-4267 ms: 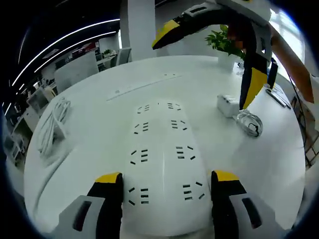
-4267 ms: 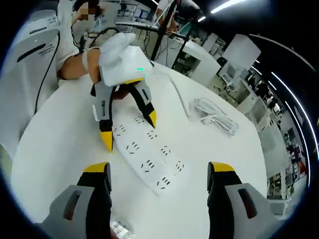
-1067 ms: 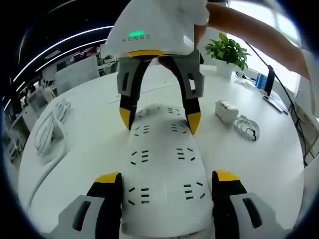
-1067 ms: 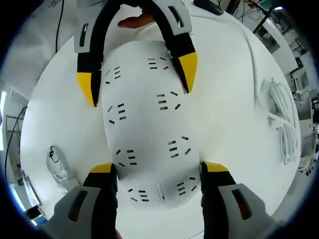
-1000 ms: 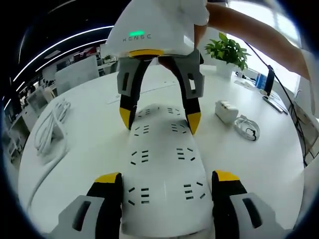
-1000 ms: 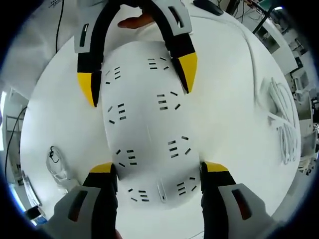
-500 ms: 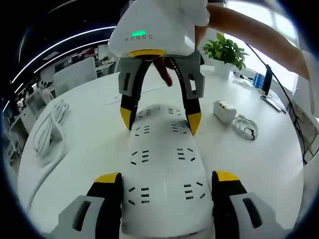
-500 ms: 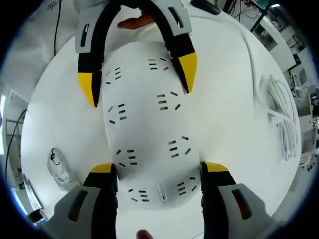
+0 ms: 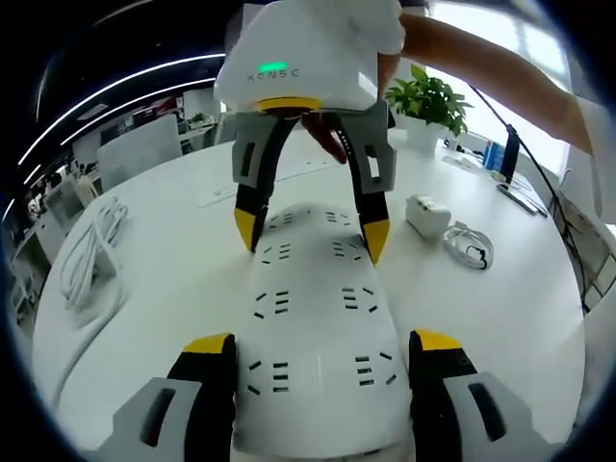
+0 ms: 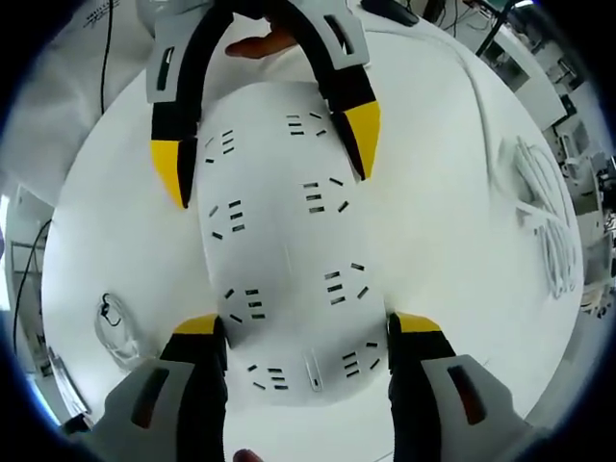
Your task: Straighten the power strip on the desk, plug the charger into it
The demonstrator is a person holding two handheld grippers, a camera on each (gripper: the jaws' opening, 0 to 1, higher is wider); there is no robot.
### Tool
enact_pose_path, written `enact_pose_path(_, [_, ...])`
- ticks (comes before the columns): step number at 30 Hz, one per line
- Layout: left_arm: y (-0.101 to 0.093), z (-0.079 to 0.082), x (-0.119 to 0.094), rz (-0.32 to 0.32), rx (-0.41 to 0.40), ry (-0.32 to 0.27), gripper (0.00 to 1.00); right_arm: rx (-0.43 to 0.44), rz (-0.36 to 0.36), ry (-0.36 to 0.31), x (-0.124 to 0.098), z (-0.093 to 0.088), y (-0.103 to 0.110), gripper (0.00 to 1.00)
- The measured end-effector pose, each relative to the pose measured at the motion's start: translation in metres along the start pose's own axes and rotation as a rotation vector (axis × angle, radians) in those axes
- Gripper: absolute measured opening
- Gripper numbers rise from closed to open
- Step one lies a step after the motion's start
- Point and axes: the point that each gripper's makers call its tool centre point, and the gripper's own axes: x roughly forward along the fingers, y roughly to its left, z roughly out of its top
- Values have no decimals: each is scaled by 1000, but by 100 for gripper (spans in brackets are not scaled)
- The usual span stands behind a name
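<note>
Grip: While both grippers are straddling the white power strip (image 9: pixel 313 318), you are holding one end in the left gripper (image 9: pixel 318 356) and the opposite end in the right gripper (image 10: pixel 298 332), each set of jaws pressing against the strip's long sides.
Why held so: Clamping both ends is letting you, as I judge it, swing the whole strip as one piece rather than nudging one end.
Strip position: It is lying flat on the white tabletop (image 9: pixel 164 260), sockets facing up.
Charger: The white charger (image 9: pixel 426 214) is waiting on the tabletop just beside its coiled cable (image 9: pixel 469 245), off to the strip's side and apart from it, not yet plugged in.
Other cable: A white cord bundle (image 9: pixel 89 255) is sitting well apart on the strip's other side.
Stage: You are likely finishing the straightening.
</note>
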Motion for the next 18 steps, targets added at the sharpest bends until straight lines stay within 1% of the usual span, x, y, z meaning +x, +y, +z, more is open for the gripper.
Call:
enact_pose_path(14, [-2, 1, 1, -21, 15, 2, 74, 30, -3, 3, -1, -2, 5, 66])
enact_pose_path(18, [-3, 1, 3, -28, 30, 50, 74, 42, -5, -2, -1, -3, 6, 66])
